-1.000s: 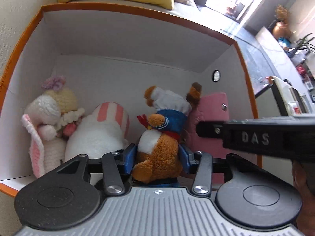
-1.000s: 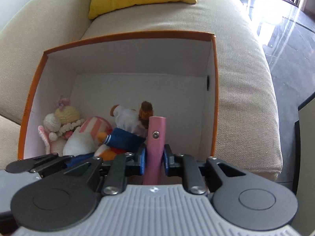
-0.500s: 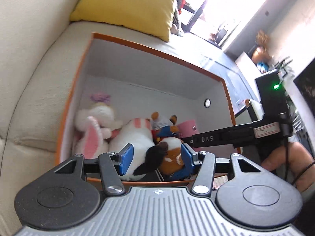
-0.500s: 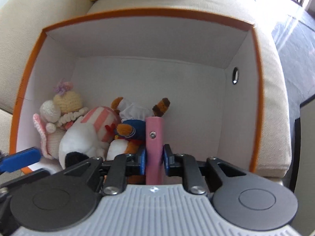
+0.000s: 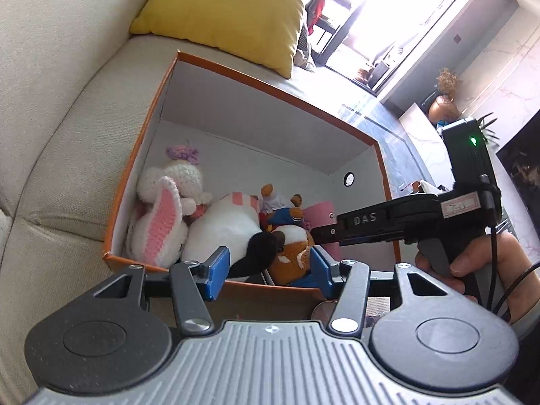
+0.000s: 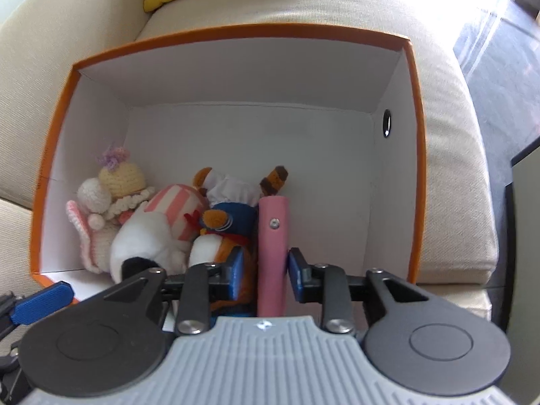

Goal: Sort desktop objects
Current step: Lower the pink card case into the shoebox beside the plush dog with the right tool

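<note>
Right wrist view, jaws just opened off pink case (image 6: 272,246)

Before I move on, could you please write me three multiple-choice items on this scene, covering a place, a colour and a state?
1. Where does the orange box stand?
A. on the beige sofa
B. on a glass shelf
C. on a tiled floor

2. What colour is the cushion behind the box?
A. red
B. green
C. yellow

3. How does the pink case stand to the right claw?
A. it lies on the sofa outside the box
B. it stands upright between the jaws, inside the box
C. it lies flat on top of the plush toys

Key: 1 A, since sofa fabric surrounds the box on every side. 2 C, as both views show it bright yellow. 3 B: the case rises between the blue pads, and the jaws have just been opening, so the pads no longer clamp it.
</note>
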`<state>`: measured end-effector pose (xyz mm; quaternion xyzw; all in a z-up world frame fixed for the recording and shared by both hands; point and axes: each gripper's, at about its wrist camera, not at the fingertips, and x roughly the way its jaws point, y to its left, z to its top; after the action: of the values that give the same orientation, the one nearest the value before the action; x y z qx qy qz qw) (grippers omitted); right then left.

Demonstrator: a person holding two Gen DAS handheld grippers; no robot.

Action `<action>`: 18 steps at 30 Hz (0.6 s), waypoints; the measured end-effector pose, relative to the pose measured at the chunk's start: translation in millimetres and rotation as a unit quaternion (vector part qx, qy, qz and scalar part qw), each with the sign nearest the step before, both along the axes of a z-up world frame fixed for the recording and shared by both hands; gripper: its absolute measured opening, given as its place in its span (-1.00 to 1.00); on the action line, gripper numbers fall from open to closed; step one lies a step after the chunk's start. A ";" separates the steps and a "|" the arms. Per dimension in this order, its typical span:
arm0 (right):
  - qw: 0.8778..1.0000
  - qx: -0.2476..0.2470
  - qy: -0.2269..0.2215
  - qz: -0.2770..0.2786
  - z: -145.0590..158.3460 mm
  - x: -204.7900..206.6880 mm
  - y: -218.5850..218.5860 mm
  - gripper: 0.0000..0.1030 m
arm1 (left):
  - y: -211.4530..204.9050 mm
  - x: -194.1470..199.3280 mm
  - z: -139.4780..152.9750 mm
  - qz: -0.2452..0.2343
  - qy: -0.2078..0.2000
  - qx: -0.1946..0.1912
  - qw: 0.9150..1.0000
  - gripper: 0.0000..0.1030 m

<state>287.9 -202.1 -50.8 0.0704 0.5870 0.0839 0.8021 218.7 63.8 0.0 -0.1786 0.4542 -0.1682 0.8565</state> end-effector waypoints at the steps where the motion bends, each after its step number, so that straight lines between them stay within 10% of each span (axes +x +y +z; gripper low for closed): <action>1: 1.000 0.008 -0.001 -0.010 1.3 -1.7 -2.9 -0.64 | 2.2 1.6 -1.1 0.001 0.003 -0.008 1.000 0.19; 18: 0.999 -0.015 -0.012 -0.047 -0.3 1.9 18.7 -0.62 | -4.4 -14.3 2.0 0.005 0.002 -0.020 1.000 0.19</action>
<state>289.8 -183.5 -51.1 0.0851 0.5748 0.0387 0.8130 204.4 59.5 2.0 -0.1986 0.4518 -0.1728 0.8524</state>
